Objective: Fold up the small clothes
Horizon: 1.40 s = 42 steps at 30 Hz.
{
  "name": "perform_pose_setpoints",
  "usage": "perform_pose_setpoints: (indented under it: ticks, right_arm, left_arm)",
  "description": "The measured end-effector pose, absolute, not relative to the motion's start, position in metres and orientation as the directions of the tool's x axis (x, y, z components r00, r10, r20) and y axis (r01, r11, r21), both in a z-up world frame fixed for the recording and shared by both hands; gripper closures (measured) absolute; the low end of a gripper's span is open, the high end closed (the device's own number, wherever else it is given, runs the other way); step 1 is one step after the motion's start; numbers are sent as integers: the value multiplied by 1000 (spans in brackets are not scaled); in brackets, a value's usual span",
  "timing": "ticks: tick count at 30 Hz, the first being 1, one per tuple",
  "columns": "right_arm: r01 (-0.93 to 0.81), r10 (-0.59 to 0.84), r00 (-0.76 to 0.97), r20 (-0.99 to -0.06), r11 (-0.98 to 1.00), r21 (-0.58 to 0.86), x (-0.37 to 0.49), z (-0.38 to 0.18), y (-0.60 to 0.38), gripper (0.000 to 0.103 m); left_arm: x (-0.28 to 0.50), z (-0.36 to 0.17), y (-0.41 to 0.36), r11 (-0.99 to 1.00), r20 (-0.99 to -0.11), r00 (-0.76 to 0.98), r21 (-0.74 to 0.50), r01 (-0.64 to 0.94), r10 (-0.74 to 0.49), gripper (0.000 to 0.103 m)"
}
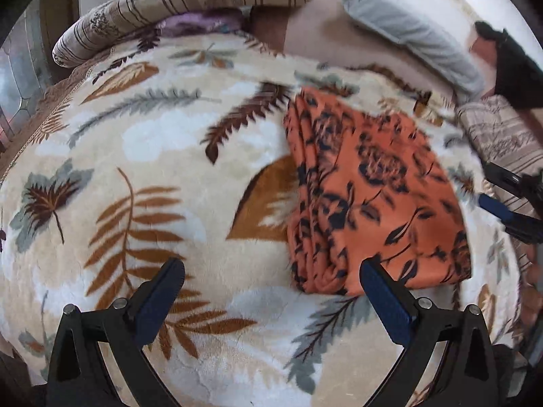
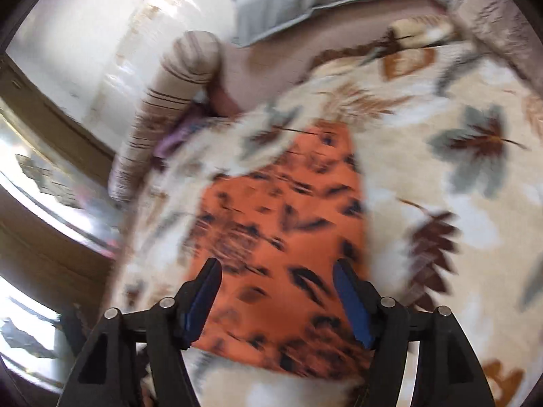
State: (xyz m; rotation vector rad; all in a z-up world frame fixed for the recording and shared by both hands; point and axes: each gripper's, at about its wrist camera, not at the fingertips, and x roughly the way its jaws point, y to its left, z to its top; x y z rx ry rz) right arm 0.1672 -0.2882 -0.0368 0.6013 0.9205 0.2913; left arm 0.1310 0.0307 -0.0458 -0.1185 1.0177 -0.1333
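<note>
A folded orange garment with a dark flower print (image 1: 370,196) lies on a cream leaf-patterned blanket (image 1: 152,176). My left gripper (image 1: 271,268) is open and empty, just above the blanket at the garment's near edge. Its right finger overlaps the garment's near edge. My right gripper (image 2: 276,271) is open and empty, hovering over the garment (image 2: 278,224), which fills the middle of the blurred right wrist view. The right gripper's blue-padded fingers (image 1: 502,213) also show at the far right of the left wrist view, beside the garment.
A striped bolster (image 1: 176,6) and a grey pillow (image 1: 414,30) lie at the back of the bed. A purple cloth (image 1: 200,23) sits under the bolster. A window and wooden frame (image 2: 51,176) are off the bed's left side in the right wrist view.
</note>
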Motion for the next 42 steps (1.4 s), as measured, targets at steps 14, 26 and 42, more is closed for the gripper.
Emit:
perform_pose_setpoints:
  ticks: [14,26,42]
  right_arm:
    - [104,497,507,-704,776,622,278,-70,-276,21]
    - [-41,284,611,-739,944,328,149,-12,-231,20]
    - [-50,86,640,-763,996,70,16,-4,-203,17]
  left_arm:
    - [139,-46,40,997,-849,521,-74,36,-82,1]
    - [95,-10,32,1000,-796,605,-15,22,-25,1]
    - [42,31,10,998,-746,664,-32,54,-60,1]
